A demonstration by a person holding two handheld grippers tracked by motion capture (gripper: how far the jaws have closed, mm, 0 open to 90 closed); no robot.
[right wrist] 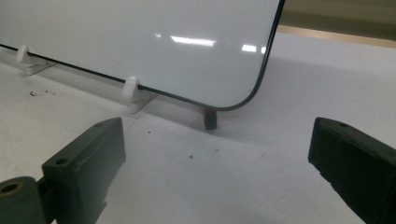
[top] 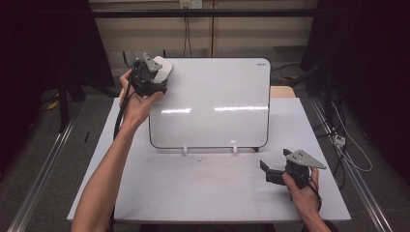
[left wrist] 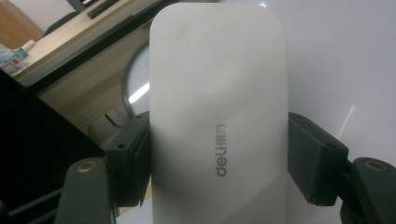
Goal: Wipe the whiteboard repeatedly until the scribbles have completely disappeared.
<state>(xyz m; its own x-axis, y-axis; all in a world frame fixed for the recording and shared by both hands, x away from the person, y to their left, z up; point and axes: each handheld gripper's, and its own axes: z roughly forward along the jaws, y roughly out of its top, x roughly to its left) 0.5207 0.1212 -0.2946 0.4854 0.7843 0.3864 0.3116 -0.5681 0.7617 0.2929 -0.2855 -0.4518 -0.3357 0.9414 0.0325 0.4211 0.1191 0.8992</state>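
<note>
A whiteboard [top: 212,104] stands tilted on small white feet at the middle of the table. My left gripper [top: 155,77] is raised at the board's top left corner, shut on a white "deli" eraser [top: 163,68]. In the left gripper view the eraser [left wrist: 219,116] sits squeezed between both pads [left wrist: 135,158], right in front of the board face. My right gripper [top: 267,171] rests low near the table's front right, below the board's bottom right corner [right wrist: 243,100]. Its jaws stand wide open with bare table between them.
The white table [top: 203,188] carries a few dark specks in front of the board. A white foot [right wrist: 130,87] and a dark stub [right wrist: 211,119] prop the board's lower edge. Dark floor, metal rails and cables lie on both sides of the table.
</note>
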